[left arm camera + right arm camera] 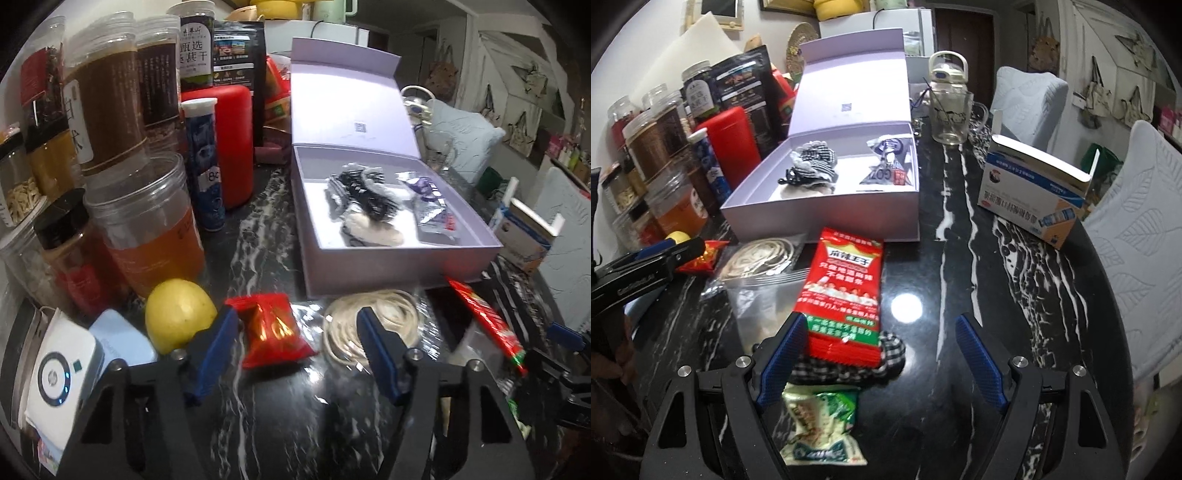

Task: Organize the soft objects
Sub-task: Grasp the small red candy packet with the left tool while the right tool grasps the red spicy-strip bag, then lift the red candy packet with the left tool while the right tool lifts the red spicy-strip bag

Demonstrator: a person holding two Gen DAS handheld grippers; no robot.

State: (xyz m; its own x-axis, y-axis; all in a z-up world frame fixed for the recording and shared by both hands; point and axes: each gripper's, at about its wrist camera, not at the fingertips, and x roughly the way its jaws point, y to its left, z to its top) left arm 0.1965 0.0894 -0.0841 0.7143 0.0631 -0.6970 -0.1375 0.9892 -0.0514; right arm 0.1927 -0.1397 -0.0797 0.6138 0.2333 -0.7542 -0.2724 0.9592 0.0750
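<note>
Black marble veined with white made up the surface (pixel 960 192), crowded on its left side with plastic jars (pixel 110 107), a red canister (pixel 231 144) and a blue tube (pixel 205 166). Near the middle stood a lilac box (pixel 827 218) with its lid raised, and inside it lay a black-and-white checked cloth (pixel 814 164) beside a silvery purple pouch (pixel 886 162), the two apart from each other. Just in front of the box's near wall sat a coil of pale cord (pixel 373 321) in a clear bag. The left gripper (pixel 295 339) hovered low over the surface with its jaws apart, and a small red snack packet (pixel 273 332) lay between its blue pads (pixel 218 343), close to the left one; whether that pad touched the packet was hard to make out. A lemon (pixel 179 317) rested just left of that gripper. The right gripper (pixel 879 358) also had its jaws spread wide, holding nothing. Between them lay a long red snack bag (pixel 846 295), its near end resting on another checked cloth (pixel 886 354), with the left pad (pixel 783 362) just beside the bag's edge. A crumpled green-and-white wrapper (pixel 820 424) sat nearer the camera, below that cloth. Farther right on the surface stood a blue-and-white carton (pixel 1030 192), and behind the box a glass mug (pixel 951 118) and a clear water bottle (pixel 947 72).
</note>
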